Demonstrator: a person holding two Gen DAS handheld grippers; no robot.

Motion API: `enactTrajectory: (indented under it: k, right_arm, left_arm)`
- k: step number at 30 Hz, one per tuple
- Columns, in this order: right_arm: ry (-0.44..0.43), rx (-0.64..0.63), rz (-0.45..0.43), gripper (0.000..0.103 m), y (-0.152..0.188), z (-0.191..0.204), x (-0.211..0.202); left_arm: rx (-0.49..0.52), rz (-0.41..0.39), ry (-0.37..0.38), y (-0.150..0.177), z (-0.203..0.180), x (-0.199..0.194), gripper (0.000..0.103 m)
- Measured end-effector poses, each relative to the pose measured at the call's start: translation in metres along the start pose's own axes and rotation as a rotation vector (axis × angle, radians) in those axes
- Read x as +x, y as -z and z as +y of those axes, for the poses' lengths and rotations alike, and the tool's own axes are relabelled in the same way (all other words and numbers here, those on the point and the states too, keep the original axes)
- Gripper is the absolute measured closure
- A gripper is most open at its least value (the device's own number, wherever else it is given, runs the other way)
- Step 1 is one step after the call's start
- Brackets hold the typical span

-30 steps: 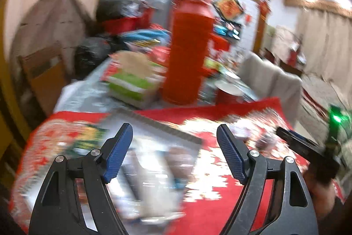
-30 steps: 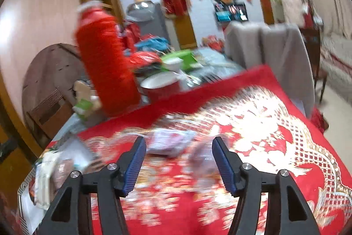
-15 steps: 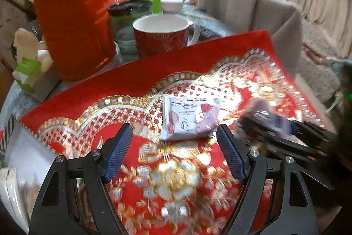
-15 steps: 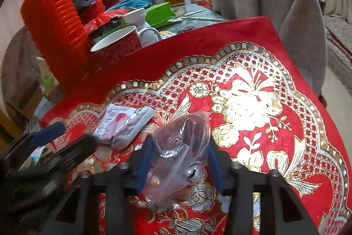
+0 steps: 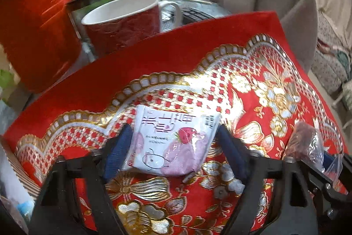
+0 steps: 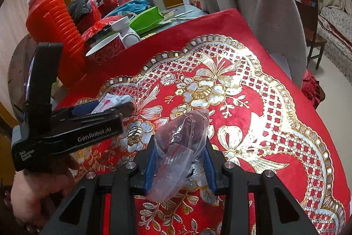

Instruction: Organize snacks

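A white and pink snack packet (image 5: pixel 173 142) lies on the red and gold tablecloth (image 5: pixel 253 89). My left gripper (image 5: pixel 173 149) straddles it, a blue pad at each side, the jaws still wide. It also shows in the right wrist view (image 6: pixel 110 102). My right gripper (image 6: pixel 179 160) is shut on a clear plastic bag with a dark snack (image 6: pixel 182 136), held just above the cloth. That bag shows at the right of the left wrist view (image 5: pixel 305 144).
A red mug (image 5: pixel 123 23) and a tall red ribbed flask (image 5: pixel 33 21) stand beyond the cloth's far edge. A grey-draped chair (image 6: pixel 259 10) stands at the far right. A tray edge (image 5: pixel 13 171) shows at the far left. Clutter fills the table behind.
My left gripper has swung from the tray to the white packet and come down around it. My right gripper has closed on the clear bag and lifted it slightly.
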State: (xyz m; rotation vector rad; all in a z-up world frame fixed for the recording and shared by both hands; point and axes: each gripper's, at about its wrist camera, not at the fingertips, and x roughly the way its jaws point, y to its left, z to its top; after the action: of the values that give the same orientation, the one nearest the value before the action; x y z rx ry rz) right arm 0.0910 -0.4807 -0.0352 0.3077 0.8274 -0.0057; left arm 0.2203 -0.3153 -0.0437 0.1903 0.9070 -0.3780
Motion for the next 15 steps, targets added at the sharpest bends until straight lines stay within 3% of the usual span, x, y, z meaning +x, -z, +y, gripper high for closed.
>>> enactTrajectory:
  k: [4, 9, 15]
  right_arm:
    - [-0.003, 0.022, -0.010, 0.067, -0.001, -0.002, 0.001]
    - [-0.024, 0.038, -0.044, 0.067, 0.001, -0.004, -0.007]
    - [-0.016, 0.033, -0.052, 0.067, 0.028, 0.013, -0.025]
  left_arm:
    - [-0.034, -0.013, -0.009, 0.011, 0.012, -0.011, 0.051]
    - [-0.026, -0.059, 0.015, 0.046, 0.022, -0.059, 0.051]
    - [-0.003, -0.129, -0.056, 0.101, 0.032, -0.122, 0.051]
